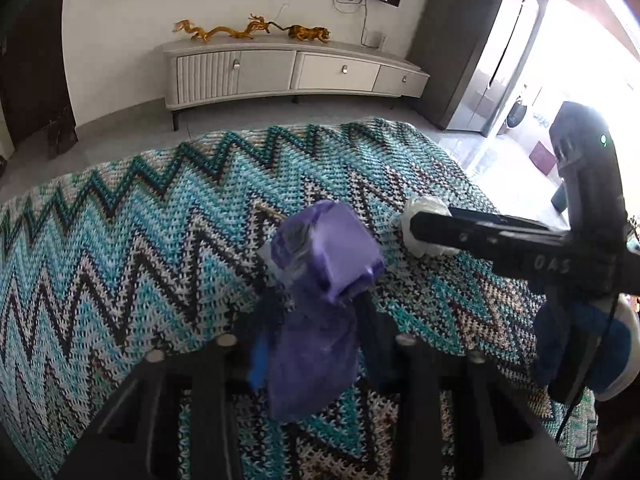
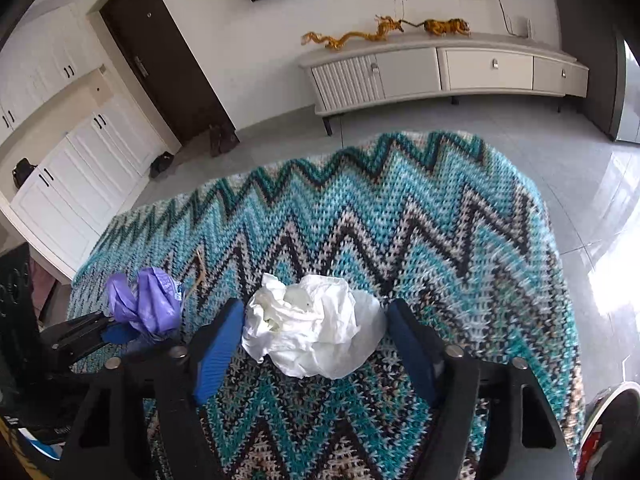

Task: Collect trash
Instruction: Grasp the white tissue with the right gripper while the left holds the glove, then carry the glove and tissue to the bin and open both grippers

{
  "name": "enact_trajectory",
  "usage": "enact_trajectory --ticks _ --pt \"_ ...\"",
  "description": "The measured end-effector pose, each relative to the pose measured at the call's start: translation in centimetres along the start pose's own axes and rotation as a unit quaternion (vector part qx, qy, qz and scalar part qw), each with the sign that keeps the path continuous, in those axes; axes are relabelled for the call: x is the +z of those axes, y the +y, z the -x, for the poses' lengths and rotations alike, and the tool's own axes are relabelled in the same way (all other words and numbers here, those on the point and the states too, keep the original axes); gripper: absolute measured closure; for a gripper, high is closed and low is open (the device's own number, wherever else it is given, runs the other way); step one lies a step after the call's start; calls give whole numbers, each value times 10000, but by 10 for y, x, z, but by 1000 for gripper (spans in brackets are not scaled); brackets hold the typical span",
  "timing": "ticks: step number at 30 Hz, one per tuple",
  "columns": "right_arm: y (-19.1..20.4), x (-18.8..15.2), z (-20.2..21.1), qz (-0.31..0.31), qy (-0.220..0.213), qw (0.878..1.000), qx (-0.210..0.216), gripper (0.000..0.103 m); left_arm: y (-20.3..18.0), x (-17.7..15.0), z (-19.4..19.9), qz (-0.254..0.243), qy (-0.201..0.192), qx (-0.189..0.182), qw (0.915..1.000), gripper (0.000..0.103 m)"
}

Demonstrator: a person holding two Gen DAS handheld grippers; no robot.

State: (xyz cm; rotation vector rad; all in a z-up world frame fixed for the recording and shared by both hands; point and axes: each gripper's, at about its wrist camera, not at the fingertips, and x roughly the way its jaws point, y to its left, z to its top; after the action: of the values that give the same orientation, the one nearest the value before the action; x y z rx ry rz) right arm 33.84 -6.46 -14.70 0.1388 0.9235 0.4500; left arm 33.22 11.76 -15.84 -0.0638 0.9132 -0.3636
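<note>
My left gripper (image 1: 316,320) is shut on a crumpled purple plastic bag (image 1: 324,256) and holds it above the zigzag-knit blanket (image 1: 120,240). The bag also shows in the right wrist view (image 2: 148,300), clamped in the left gripper (image 2: 120,330). My right gripper (image 2: 316,332) is open, its blue pads (image 2: 218,348) on either side of a crumpled white tissue wad (image 2: 312,324) that lies on the blanket (image 2: 440,240). In the left wrist view the right gripper (image 1: 424,232) reaches in from the right around the white wad (image 1: 424,206). A thin brown stick (image 2: 199,268) lies on the blanket beside the bag.
A white TV cabinet (image 1: 288,72) with gold dragon and tiger figures (image 1: 224,30) stands against the far wall across a tiled floor (image 2: 580,200). White cupboards (image 2: 72,168) and a dark door (image 2: 168,60) are at the left. A bin rim (image 2: 612,428) shows at the lower right.
</note>
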Motion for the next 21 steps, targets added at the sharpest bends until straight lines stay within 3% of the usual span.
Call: enact_trajectory --ticks 2,7,11,21 --pt "1 0 0 63 7 10000 -8 55 2 -1 3 90 -43 -37 9999 76" --pt "8 -9 11 196 56 9997 124 74 -3 -9 18 121 -128 -53 9998 80" --pt "15 -24 29 288 42 9993 221 79 -15 -21 36 -23 -157 89 9998 81" --pt "28 -84 113 571 -188 9972 437 80 -44 -50 94 -224 -305 321 9988 81"
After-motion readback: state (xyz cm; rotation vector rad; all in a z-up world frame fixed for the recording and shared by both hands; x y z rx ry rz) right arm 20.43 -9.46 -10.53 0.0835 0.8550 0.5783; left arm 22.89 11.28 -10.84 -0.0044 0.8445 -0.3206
